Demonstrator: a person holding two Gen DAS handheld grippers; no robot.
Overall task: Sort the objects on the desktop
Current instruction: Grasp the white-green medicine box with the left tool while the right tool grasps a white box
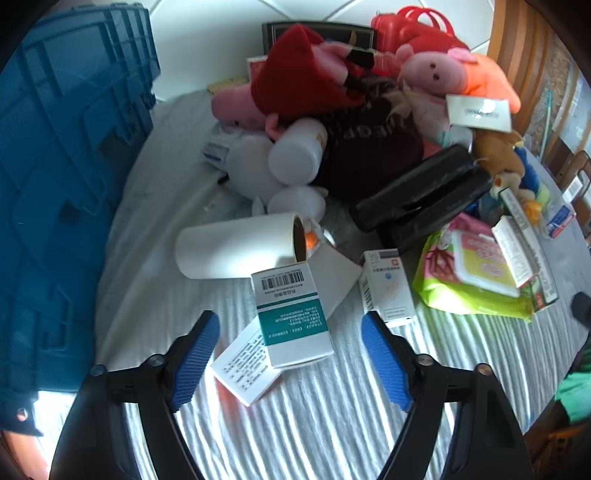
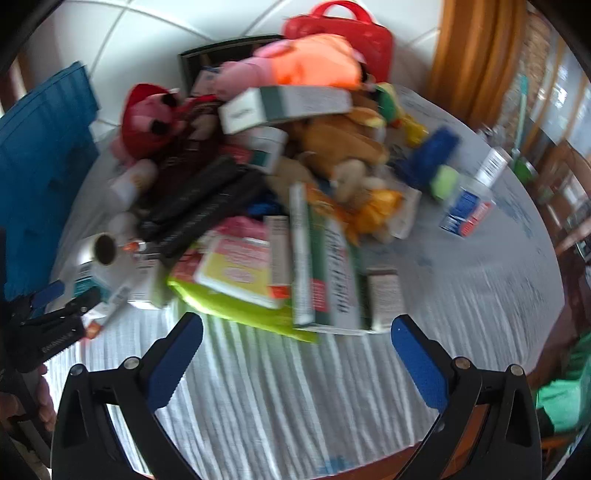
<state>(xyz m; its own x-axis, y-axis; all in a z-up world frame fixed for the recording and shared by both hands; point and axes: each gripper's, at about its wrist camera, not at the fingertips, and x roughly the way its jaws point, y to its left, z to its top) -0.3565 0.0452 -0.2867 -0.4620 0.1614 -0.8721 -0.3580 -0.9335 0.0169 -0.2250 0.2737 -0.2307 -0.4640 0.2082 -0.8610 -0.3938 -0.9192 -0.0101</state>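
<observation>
A heap of objects lies on a round table with a white ribbed cloth (image 1: 314, 424). My left gripper (image 1: 288, 332) is open, its blue pads either side of a teal-and-white medicine box (image 1: 291, 317) lying on a flat white box (image 1: 243, 369). A white roll (image 1: 236, 247), a small white box (image 1: 388, 288) and black rolls (image 1: 421, 195) lie just beyond. My right gripper (image 2: 295, 336) is open and empty, just short of a green pouch (image 2: 243, 310) and long green-and-white boxes (image 2: 325, 266). Plush toys (image 2: 306, 62) top the heap. The left gripper also shows in the right wrist view (image 2: 59, 310).
A blue plastic crate (image 1: 66, 192) stands at the table's left. A red case (image 2: 351, 37) and a dark frame (image 1: 317, 29) stand at the back. Small boxes (image 2: 465, 210) lie scattered to the right. A wooden chair (image 1: 517, 48) is behind.
</observation>
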